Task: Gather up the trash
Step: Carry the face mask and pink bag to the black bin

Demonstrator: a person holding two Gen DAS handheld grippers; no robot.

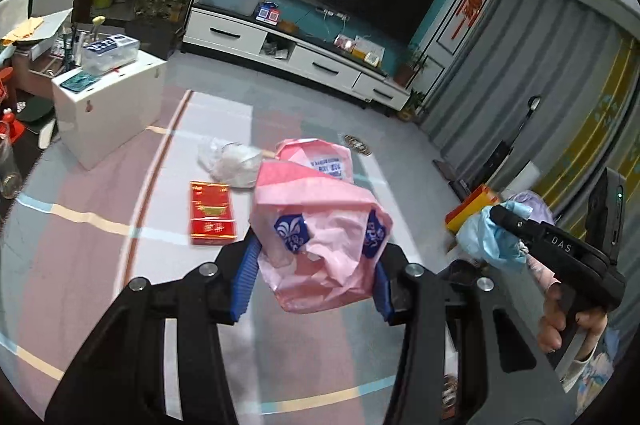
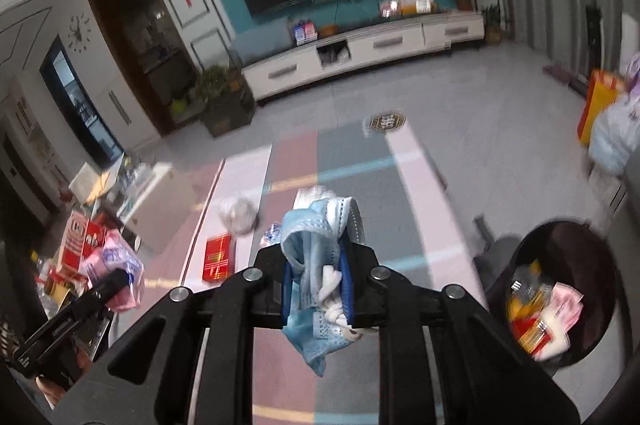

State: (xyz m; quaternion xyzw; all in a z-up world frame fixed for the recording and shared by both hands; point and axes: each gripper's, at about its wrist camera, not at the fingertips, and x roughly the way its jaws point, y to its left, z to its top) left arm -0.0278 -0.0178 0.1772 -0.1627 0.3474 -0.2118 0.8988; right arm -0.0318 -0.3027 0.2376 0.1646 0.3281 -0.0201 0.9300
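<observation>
right wrist view: both grippers loaded, bin waits off the right one's side

right wrist view shows the right gripper (image 2: 318, 275) pressed together on a crumpled blue face mask (image 2: 316, 225), its white ear loops dangling between the blue pads, all of it held up off the floor mat (image 2: 400, 225). the black trash bin (image 2: 516, 265) stands just below and to the right of this tool, open mouth up, with red and yellow scraps already in it. that is the relation the next move hangs on, as i read it: the bin lies off this gripper's right side and lower, so the right hand is the nearer one, and a short swing that way should put the mask over the opening.

from the left wrist camera, the left gripper (image 1: 314, 275) pinches a pink plastic wrapper (image 1: 320, 229), jaws partly spread around its bulk, the wrapper standing up ahead of the fingers. the bin does not show in that view, so i'd judge this hand has farther to go.

ahead of both tools, on the mat, lie a red packet (image 1: 211, 213) and a clear crumpled bag (image 1: 232, 161), not yet picked up; both sit to the left of the left gripper's line.
</observation>
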